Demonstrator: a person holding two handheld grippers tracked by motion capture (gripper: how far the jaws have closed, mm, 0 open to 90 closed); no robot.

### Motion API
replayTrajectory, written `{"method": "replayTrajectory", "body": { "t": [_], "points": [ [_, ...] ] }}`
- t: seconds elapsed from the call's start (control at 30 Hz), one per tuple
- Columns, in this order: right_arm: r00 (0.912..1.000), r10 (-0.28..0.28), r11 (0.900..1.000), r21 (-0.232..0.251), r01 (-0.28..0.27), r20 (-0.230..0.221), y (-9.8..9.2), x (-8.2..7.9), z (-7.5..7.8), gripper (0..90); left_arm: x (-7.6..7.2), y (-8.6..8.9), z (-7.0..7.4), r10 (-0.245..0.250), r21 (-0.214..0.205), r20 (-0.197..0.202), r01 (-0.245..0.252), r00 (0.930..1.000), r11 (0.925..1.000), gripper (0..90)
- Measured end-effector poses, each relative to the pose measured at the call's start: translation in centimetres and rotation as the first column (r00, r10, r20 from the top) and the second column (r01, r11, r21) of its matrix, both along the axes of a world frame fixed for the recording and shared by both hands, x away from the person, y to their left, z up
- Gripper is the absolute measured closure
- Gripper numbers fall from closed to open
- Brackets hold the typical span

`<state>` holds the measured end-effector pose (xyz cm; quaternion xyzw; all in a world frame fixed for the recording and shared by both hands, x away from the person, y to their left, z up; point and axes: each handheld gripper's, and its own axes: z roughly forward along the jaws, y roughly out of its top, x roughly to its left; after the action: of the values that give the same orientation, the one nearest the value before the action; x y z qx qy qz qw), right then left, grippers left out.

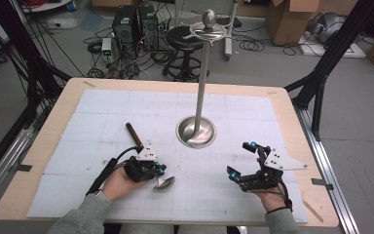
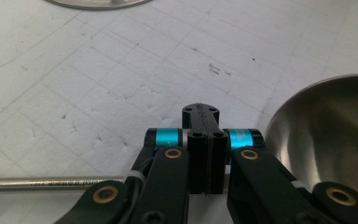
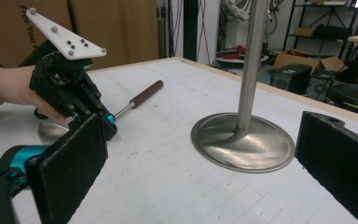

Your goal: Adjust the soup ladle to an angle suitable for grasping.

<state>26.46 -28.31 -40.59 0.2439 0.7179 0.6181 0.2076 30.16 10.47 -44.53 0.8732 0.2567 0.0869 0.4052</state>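
The ladle lies flat on the white mat (image 1: 102,105) at the near left of the table (image 1: 53,122), its steel bowl (image 1: 164,183) nearest the person and its dark wooden handle (image 1: 134,134) pointing away to the far left. The left gripper (image 1: 159,169) sits low over the thin steel shaft just beside the bowl; its jaws are pressed together, and in the left gripper view the shaft (image 2: 51,183) passes under them, though I cannot tell whether they pinch it. The left hand (image 1: 117,184) rests on the mat behind it. The right gripper (image 1: 241,160) is at the near right, well apart from the ladle, its jaws spread wide with nothing between them. Between the two, farther back, stands the tall metal stand, its round base (image 1: 196,131) on the mat and its pole (image 1: 202,83) rising upright
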Motion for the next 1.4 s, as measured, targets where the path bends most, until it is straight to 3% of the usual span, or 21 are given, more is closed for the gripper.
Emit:
{"method": "replayTrajectory", "body": {
  "t": [0.7,0.87,1.03,1.4],
  "points": [
    [1.0000,-0.002,1.0000,-0.002,0.002,-0.008,-0.1,-0.1,0.0,1.3,-1.2,0.7,0.2,-0.040,0.022,-0.002,0.040,0.9992,0.9989,89.9],
    [1.0000,-0.002,1.0000,-0.003,0.002,-0.007,-0.1,-0.1,-0.1,1.3,-1.5,1.3,0.2,-0.048,0.025,-0.010,0.048,0.9988,0.9985,89.9],
    [1.0000,-0.001,1.0000,-0.003,0.001,-0.001,-0.1,0.0,-0.1,1.3,-1.8,2.1,0.1,-0.049,0.002,-0.019,0.049,0.9986,0.9988,89.9],
    [1.0000,0.001,1.0000,-0.004,-0.001,-0.002,-0.1,0.0,-0.1,1.3,-2.6,3.1,0.2,-0.060,0.013,-0.026,0.060,0.9979,0.9981,89.9]
  ]
}}
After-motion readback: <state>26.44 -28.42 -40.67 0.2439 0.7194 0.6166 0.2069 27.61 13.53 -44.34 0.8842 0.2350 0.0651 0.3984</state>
